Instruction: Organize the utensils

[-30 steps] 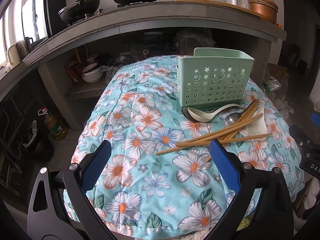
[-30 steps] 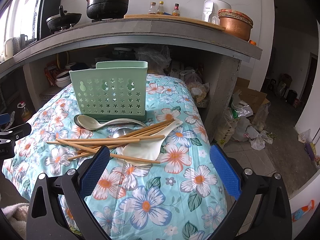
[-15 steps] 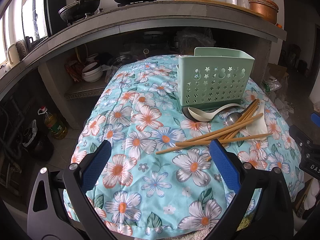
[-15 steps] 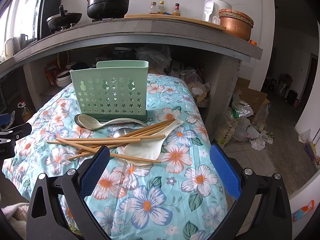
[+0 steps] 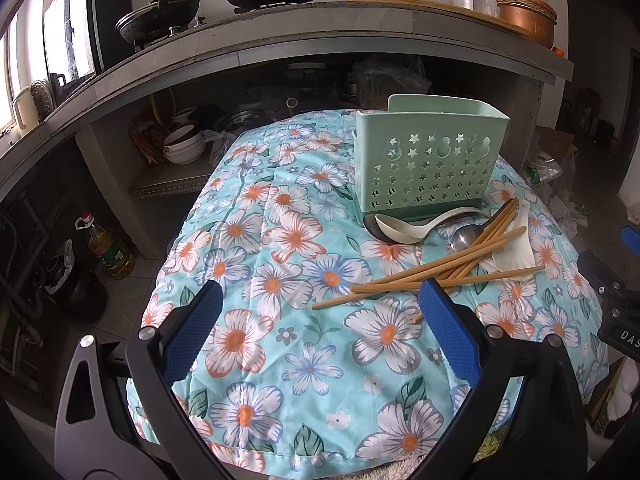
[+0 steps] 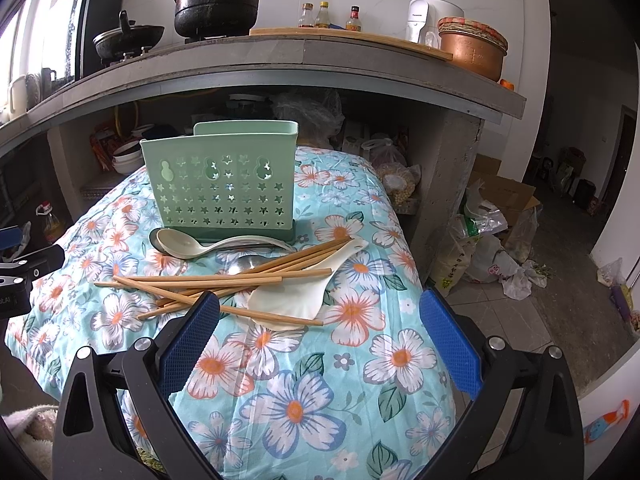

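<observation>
Utensils lie in a loose heap on the floral turquoise cloth (image 5: 256, 240) covering the bench: several tan wooden chopsticks (image 5: 440, 270) crossed over one another, a white ceramic soup spoon (image 5: 404, 230), a white flat rice paddle (image 6: 296, 296) and a shiny metal spoon (image 5: 466, 236) partly buried under the sticks. Just behind the heap stands the mint-green perforated plastic utensil holder (image 5: 428, 168), upright, with star-shaped holes in its front wall; the soup spoon rests against its base.

Left gripper (image 5: 320, 320) hovers above the cloth with its blue-padded fingers (image 5: 192, 336) spread wide and empty. The heap lies ahead and to its right, the nearest chopstick ends just beyond the right-hand finger.

Right gripper (image 6: 320, 320) is likewise wide apart and holds nothing. The chopsticks and paddle lie ahead and to its left, some stick ends hidden behind its left-hand finger (image 6: 192, 340).
</observation>
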### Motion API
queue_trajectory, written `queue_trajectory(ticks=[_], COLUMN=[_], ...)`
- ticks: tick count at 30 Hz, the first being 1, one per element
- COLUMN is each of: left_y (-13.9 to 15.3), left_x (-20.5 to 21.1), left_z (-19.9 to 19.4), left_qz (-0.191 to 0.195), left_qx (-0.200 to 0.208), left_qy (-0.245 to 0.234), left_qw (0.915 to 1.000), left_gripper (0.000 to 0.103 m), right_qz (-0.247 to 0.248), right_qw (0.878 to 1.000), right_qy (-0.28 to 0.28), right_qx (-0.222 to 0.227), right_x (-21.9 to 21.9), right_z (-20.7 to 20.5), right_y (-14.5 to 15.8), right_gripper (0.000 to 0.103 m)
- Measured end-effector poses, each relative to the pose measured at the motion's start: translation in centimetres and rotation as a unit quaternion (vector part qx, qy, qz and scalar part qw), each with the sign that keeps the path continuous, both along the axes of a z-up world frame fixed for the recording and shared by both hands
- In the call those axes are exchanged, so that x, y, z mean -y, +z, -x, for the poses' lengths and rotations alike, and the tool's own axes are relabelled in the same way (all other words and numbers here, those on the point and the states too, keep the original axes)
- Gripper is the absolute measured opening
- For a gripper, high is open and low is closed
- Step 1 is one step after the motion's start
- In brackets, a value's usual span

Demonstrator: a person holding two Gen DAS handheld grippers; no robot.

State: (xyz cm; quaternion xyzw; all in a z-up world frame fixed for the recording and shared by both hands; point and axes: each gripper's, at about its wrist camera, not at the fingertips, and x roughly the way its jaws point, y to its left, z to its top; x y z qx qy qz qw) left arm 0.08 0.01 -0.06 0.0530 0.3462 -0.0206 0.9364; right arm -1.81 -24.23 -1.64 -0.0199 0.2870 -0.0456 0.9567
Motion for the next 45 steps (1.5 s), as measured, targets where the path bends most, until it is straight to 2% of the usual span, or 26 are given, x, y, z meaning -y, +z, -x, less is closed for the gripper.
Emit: queue_trajectory(ticks=[26, 33, 39, 45], left_y=[0.1, -0.5, -1.7, -2.8], left_x=[0.1, 0.2, -0.1, 0.1], left_z=[-0.3, 0.0, -1.2, -3.7], left_qz=[0.002, 0.025, 0.060, 0.088], left_qx=[-0.003, -0.003, -0.043, -0.077], left_qy=[-0.001, -0.027, -0.048, -0.076], left_qw=[1.0000, 0.9993, 0.9961, 0.9902], left_gripper=[0.095, 0.095, 0.095, 0.095], right_qz=[-0.001, -0.002, -0.001, -0.037], right_qw=[1.000, 1.000, 1.000, 0.999], right_qy=[0.001, 0.005, 0.006, -0.014], right_qx=[-0.002, -0.006, -0.009, -0.003], right_x=[-0.2, -1.1, -2.0, -2.1], right_z=[0.0, -0.3, -0.6, -1.3], right_y=[-0.2, -0.9, -1.4, -1.6], right_gripper=[0.098, 0.098, 0.098, 0.098])
